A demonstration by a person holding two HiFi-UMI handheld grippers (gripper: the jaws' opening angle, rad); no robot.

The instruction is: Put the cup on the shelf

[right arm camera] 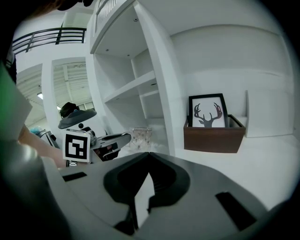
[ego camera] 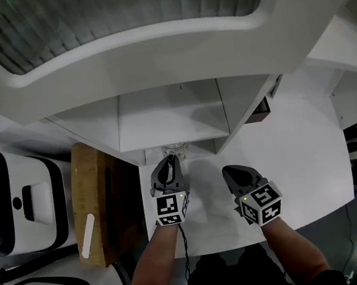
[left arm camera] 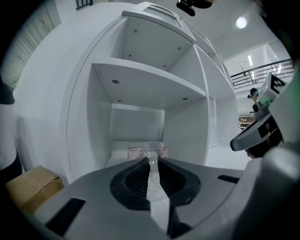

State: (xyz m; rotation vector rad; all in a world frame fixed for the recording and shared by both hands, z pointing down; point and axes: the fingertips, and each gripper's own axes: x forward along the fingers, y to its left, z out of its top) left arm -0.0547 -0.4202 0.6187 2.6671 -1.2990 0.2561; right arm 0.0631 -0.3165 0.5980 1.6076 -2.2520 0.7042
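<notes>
Head view: left gripper [ego camera: 168, 162] is reaching at the mouth of the white shelf's [ego camera: 169, 114] bottom compartment. The clear cup [ego camera: 174, 150] is sitting right at its tips, upright, at the front edge of that compartment. Right gripper [ego camera: 229, 173] is hovering just beside it over the white table [ego camera: 313, 151], near the left one but not touching it. A wooden box [ego camera: 96, 204] is lying to the left of the shelf, next to a white appliance [ego camera: 14, 199].

Left gripper view: left gripper [left arm camera: 153, 161] is pinching the near wall of the cup [left arm camera: 147, 151], with clear glass showing in the narrow slot between the jaws. The cup is sitting low in the bottom compartment of the shelf [left arm camera: 150, 79]. I can't tell whether its base is resting on the compartment floor. Right gripper [left arm camera: 239, 143] is showing at the right edge.

Right gripper view: right gripper [right arm camera: 148, 154] is holding nothing, jaws meeting at the tips. Ahead, the left gripper [right arm camera: 125, 137] is touching the cup [right arm camera: 141, 137] at the foot of the shelf [right arm camera: 136, 84]. A brown box [right arm camera: 213, 136] carrying an antler picture [right arm camera: 207, 111] is standing to the right of the shelf.
</notes>
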